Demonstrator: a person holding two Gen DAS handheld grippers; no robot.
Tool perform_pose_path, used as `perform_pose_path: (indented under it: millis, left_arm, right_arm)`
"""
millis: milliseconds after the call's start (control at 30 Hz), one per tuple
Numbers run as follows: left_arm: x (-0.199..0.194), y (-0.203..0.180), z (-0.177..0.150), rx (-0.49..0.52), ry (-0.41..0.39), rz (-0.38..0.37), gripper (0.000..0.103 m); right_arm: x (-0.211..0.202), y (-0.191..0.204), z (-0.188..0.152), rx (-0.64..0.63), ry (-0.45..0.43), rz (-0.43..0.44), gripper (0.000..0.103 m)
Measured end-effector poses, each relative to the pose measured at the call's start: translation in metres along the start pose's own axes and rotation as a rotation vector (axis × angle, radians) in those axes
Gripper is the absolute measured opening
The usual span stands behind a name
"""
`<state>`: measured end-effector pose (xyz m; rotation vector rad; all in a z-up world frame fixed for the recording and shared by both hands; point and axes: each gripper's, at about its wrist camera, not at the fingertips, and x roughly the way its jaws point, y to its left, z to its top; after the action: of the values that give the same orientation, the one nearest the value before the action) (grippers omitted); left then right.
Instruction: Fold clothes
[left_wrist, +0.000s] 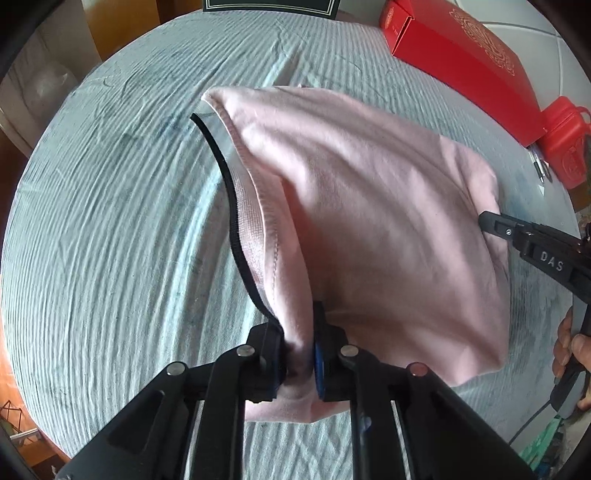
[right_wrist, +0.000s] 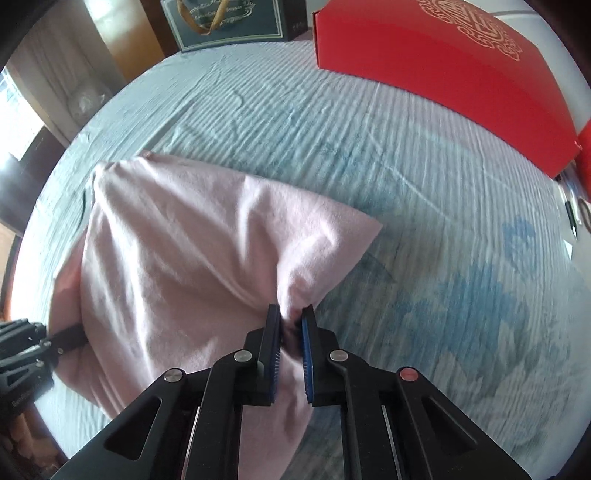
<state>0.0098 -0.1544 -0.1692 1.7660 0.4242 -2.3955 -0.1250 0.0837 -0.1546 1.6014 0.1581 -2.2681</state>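
Observation:
A pale pink garment (left_wrist: 369, 221) with a black-edged hem hangs lifted over the striped light-blue cloth (left_wrist: 110, 221). My left gripper (left_wrist: 299, 325) is shut on one bunched corner of it. My right gripper (right_wrist: 291, 317) is shut on the other corner of the pink garment (right_wrist: 177, 258). The right gripper also shows in the left wrist view (left_wrist: 491, 221) at the garment's right edge. The left gripper shows in the right wrist view (right_wrist: 74, 336), its tips hidden behind the fabric. The garment's far end rests on the cloth.
A large red box (left_wrist: 461, 55) and a red container (left_wrist: 565, 136) lie at the far right edge, with a pen (right_wrist: 570, 218) beside them. A dark framed box (right_wrist: 229, 22) stands at the far edge. Wooden furniture is at the left.

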Motion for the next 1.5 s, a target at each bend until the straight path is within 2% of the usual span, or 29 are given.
perform_pose_path:
  millis: [100, 167, 300, 400, 533, 600, 733, 867, 967, 1067, 1133, 1167, 1200, 1233, 1267, 1300, 1333, 1367, 1400, 1433, 1467, 1500]
  left_arm:
    - [-0.028, 0.005, -0.008, 0.013, -0.023, -0.022, 0.013]
    - [-0.051, 0.006, -0.001, 0.020, -0.049, -0.042, 0.013]
    - [-0.079, 0.008, 0.032, 0.017, -0.100, -0.063, 0.013]
    - [-0.094, 0.014, 0.062, 0.014, -0.140, -0.072, 0.013]
    - [-0.101, 0.044, 0.116, 0.019, -0.190, -0.074, 0.013]
    - [-0.112, 0.065, 0.145, 0.040, -0.225, -0.043, 0.013]
    - [-0.133, 0.122, 0.232, 0.080, -0.296, 0.008, 0.013]
    - [-0.156, 0.178, 0.307, 0.111, -0.359, 0.077, 0.013]
    - [-0.125, 0.214, 0.346, 0.118, -0.322, 0.066, 0.013]
    - [-0.086, 0.250, 0.384, 0.123, -0.270, 0.048, 0.013]
    - [-0.044, 0.265, 0.397, 0.123, -0.213, 0.035, 0.013]
    - [-0.014, 0.271, 0.398, 0.123, -0.166, 0.041, 0.014]
    - [0.017, 0.277, 0.398, 0.119, -0.112, 0.063, 0.016]
    - [0.044, 0.282, 0.396, 0.115, -0.058, 0.095, 0.019]
    - [0.065, 0.285, 0.392, 0.116, -0.014, 0.117, 0.020]
    - [0.081, 0.288, 0.389, 0.120, 0.017, 0.131, 0.021]
    - [0.085, 0.288, 0.385, 0.130, 0.017, 0.136, 0.026]
    - [0.081, 0.288, 0.383, 0.141, -0.004, 0.137, 0.045]
    - [0.078, 0.287, 0.381, 0.153, -0.024, 0.138, 0.058]
    - [0.072, 0.286, 0.380, 0.162, -0.048, 0.137, 0.082]
    - [0.064, 0.285, 0.379, 0.167, -0.075, 0.135, 0.090]
    - [0.055, 0.282, 0.378, 0.171, -0.102, 0.133, 0.091]
  right_arm:
    - [-0.027, -0.002, 0.002, 0.014, -0.059, 0.061, 0.010]
    - [-0.048, 0.005, 0.003, -0.006, -0.098, 0.092, 0.010]
    - [-0.082, 0.017, 0.013, -0.057, -0.172, 0.173, 0.009]
    - [-0.098, 0.032, 0.026, -0.092, -0.206, 0.183, 0.009]
    - [-0.110, 0.067, 0.070, -0.123, -0.250, 0.208, 0.009]
    - [-0.116, 0.094, 0.096, -0.146, -0.277, 0.216, 0.009]
    - [-0.125, 0.159, 0.157, -0.177, -0.354, 0.236, 0.009]
    - [-0.123, 0.212, 0.230, -0.145, -0.453, 0.299, 0.009]
    - [-0.099, 0.233, 0.274, -0.099, -0.492, 0.330, 0.009]
    - [-0.045, 0.241, 0.304, -0.039, -0.457, 0.326, 0.010]
    - [0.005, 0.240, 0.315, 0.005, -0.395, 0.291, 0.010]
    - [0.031, 0.240, 0.318, 0.024, -0.357, 0.261, 0.015]
    - [0.063, 0.238, 0.318, 0.052, -0.293, 0.210, 0.017]
    - [0.093, 0.234, 0.316, 0.084, -0.223, 0.164, 0.024]
    - [0.112, 0.231, 0.312, 0.108, -0.170, 0.143, 0.029]
    - [0.128, 0.228, 0.307, 0.129, -0.127, 0.132, 0.029]
    - [0.144, 0.225, 0.303, 0.150, -0.084, 0.121, 0.030]
    - [0.151, 0.225, 0.299, 0.150, -0.063, 0.111, 0.034]
    - [0.151, 0.228, 0.295, 0.132, -0.062, 0.103, 0.037]
    - [0.149, 0.232, 0.293, 0.109, -0.063, 0.098, 0.044]
    - [0.145, 0.237, 0.290, 0.083, -0.062, 0.090, 0.052]
    - [0.142, 0.242, 0.287, 0.061, -0.058, 0.072, 0.059]
